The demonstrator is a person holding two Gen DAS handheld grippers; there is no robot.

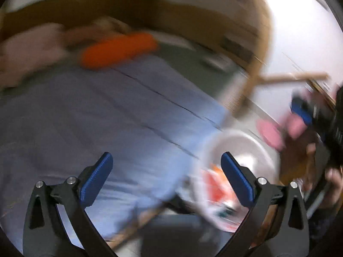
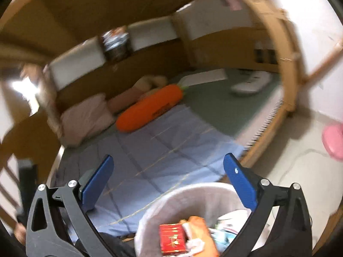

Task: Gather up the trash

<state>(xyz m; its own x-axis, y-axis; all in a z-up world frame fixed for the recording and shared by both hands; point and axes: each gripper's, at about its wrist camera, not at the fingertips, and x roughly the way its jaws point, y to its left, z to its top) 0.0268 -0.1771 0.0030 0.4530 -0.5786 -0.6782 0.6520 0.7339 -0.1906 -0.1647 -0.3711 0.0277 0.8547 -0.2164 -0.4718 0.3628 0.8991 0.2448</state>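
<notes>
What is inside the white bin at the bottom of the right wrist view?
The white bin holds a red box, an orange wrapper and crumpled white and bluish packaging. Anything beneath that top layer is covered, and the bin's near side is cut off by the frame.

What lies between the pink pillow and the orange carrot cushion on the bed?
A beige plush toy lies between pink pillow and carrot cushion, in the right wrist view.

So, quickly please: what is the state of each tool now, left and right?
Left tool: open, nothing between its fingers.
Right tool: open, holding nothing; the trash bin sits below it.
</notes>
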